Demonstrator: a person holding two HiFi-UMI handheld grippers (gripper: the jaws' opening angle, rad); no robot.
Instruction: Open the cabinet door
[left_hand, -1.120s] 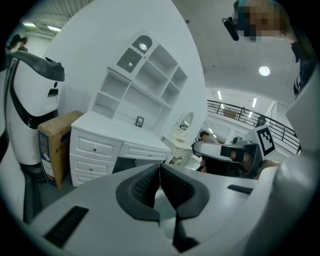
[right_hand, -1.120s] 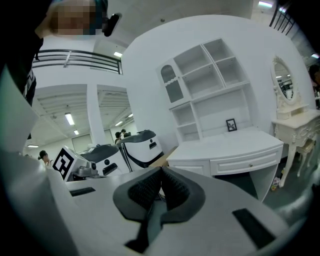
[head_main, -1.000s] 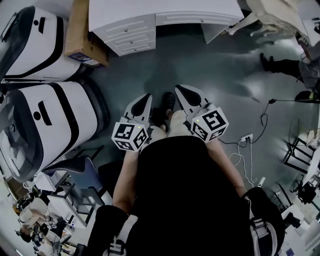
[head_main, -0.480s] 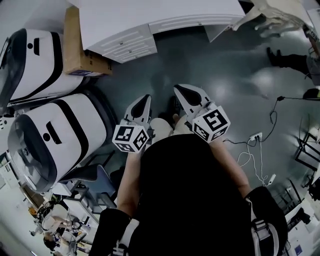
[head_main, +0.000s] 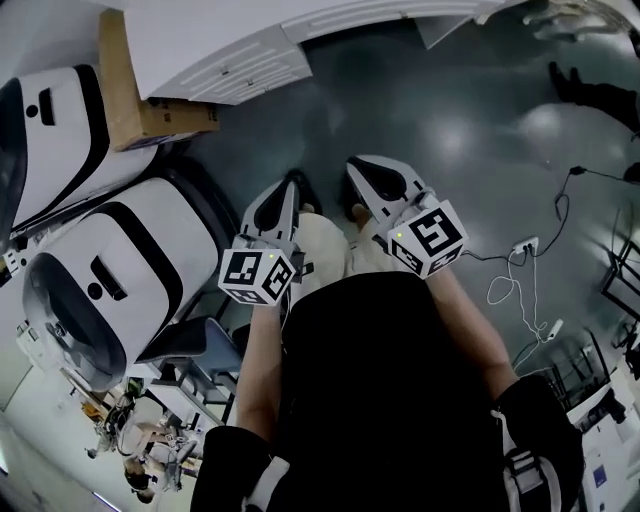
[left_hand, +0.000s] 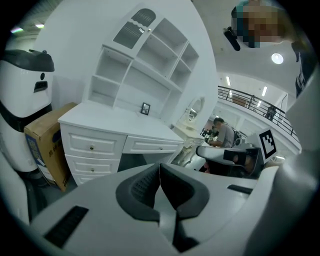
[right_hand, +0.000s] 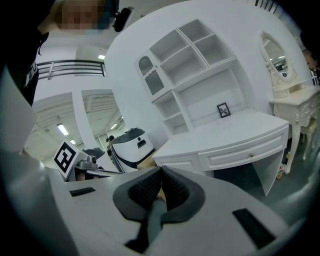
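Observation:
A white desk cabinet (left_hand: 107, 117) with an open-shelf hutch stands ahead across the grey floor. Its arched door panel (left_hand: 134, 29) sits at the hutch's upper left, also seen as the arched door panel (right_hand: 147, 67) in the right gripper view. In the head view only the desk's front edge and drawers (head_main: 240, 65) show at the top. My left gripper (head_main: 288, 190) and right gripper (head_main: 362, 172) are held side by side in front of the person's body, well short of the cabinet. The left gripper (left_hand: 160, 167) and the right gripper (right_hand: 161, 172) are both shut with nothing between the pads.
A cardboard box (head_main: 130, 90) leans beside the desk's left end. Two large white-and-black machines (head_main: 110, 270) stand at the left. Cables and a power strip (head_main: 522, 248) lie on the floor at the right. A white dressing table with a mirror (right_hand: 287, 97) stands right of the desk.
In the head view the desk and box have slid toward the top edge and the white machines have shifted. Both grippers stay shut, side by side, a little lower in the frame.

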